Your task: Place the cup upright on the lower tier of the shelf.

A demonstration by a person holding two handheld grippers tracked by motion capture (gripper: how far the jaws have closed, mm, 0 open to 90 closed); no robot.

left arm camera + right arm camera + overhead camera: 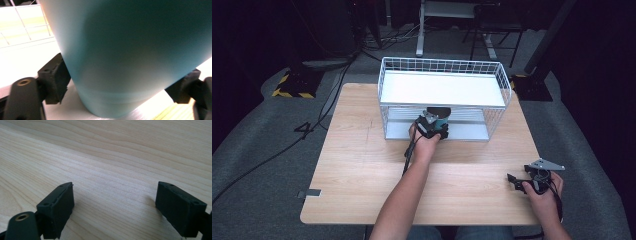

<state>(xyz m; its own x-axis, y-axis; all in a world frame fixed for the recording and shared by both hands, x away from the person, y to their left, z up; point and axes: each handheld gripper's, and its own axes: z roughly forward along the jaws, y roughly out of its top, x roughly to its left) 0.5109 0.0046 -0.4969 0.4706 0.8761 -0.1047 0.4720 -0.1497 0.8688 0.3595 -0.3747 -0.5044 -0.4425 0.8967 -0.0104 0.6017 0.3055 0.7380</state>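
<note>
Left gripper clamps a teal cup, one black jaw pressed to each side near its base. That cup stands on the lower shelf of a white wire rack, at the front opening, under the rack's white upper shelf. Rack and grippers sit on a wooden table. Right gripper rests low over the table's near right corner, well apart from the rack, jaws spread wide with bare wood between them.
</note>
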